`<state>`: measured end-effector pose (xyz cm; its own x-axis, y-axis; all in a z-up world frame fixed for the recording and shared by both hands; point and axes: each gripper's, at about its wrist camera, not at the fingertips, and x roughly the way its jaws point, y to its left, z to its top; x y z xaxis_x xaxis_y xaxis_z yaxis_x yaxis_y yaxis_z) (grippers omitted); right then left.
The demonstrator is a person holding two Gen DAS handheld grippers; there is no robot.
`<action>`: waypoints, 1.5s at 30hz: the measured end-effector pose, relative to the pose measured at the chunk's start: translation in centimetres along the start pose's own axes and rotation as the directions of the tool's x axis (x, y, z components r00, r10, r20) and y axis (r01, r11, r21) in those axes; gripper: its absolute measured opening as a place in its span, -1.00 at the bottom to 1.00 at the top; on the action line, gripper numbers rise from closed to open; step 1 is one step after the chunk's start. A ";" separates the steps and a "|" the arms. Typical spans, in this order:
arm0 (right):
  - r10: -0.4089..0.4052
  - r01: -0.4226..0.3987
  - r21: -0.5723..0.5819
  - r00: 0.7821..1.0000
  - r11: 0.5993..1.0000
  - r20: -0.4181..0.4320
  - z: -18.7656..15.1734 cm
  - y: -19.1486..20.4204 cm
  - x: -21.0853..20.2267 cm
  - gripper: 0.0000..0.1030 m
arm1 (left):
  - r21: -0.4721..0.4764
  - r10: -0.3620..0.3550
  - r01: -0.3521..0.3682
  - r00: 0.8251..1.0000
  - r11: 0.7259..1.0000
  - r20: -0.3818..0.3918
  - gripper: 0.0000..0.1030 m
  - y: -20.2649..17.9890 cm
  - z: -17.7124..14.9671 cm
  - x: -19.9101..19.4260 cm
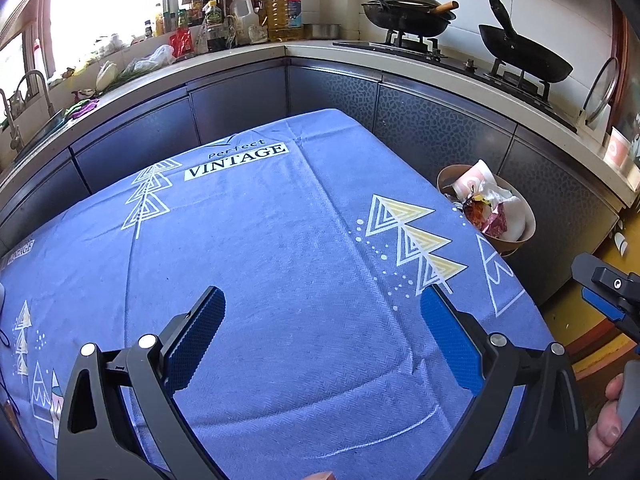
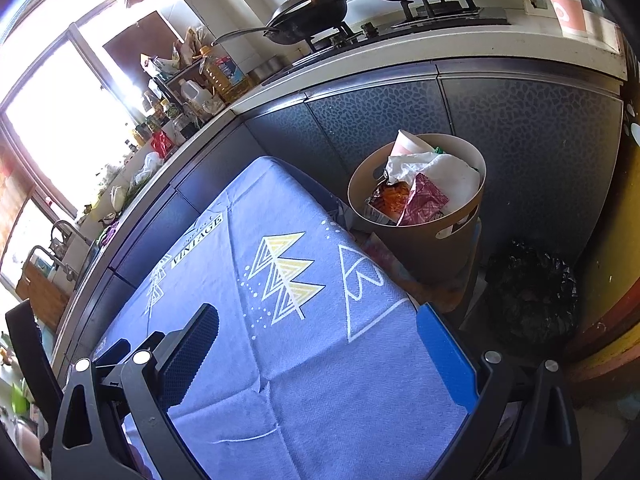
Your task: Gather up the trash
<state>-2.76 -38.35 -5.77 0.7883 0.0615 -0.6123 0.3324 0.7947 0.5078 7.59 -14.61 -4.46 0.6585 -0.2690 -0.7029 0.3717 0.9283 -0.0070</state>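
A tan round bin (image 1: 520,236) (image 2: 424,248) stands off the table's far right corner, holding a paper cup (image 1: 474,180) (image 2: 408,145), white crumpled paper (image 2: 436,172) and snack wrappers (image 1: 486,216) (image 2: 412,200). My left gripper (image 1: 322,334) hovers open over the blue tablecloth (image 1: 260,240) with nothing between its fingers. My right gripper (image 2: 318,354) is open too, over the cloth's right edge (image 2: 256,320), empty. It also shows at the right edge of the left wrist view (image 1: 612,296), with a person's hand (image 1: 608,420) below it.
A counter runs behind the table with a sink (image 1: 24,120), bottles (image 1: 280,8) and two pans (image 1: 408,12) (image 1: 524,52) on a stove. A black bag (image 2: 532,292) sits on the floor right of the bin. Dark cabinet doors (image 2: 480,128) back the bin.
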 end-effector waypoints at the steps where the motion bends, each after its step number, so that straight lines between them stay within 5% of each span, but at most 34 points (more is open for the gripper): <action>1: -0.001 0.001 -0.003 1.000 1.000 -0.003 0.0 0.1 0.1 0.92 | -0.005 -0.001 0.001 1.000 1.000 0.002 0.88 0.2 0.0 0.0; 30: -0.027 0.020 -0.129 0.998 0.991 -0.051 -1.3 4.5 3.1 0.92 | -0.110 0.040 -0.038 0.999 0.993 0.014 0.88 6.2 -2.1 1.4; 45: -0.033 0.028 -0.128 0.999 0.991 -0.037 -1.2 4.4 2.5 0.92 | -0.006 0.002 -0.002 0.998 1.000 0.062 0.88 3.7 -0.9 -1.5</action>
<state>0.05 -33.92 -5.80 0.7572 0.0575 -0.6507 0.2855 0.8668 0.4089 7.37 -10.55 -4.11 0.6989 -0.2823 -0.6571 0.3668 0.9303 -0.0096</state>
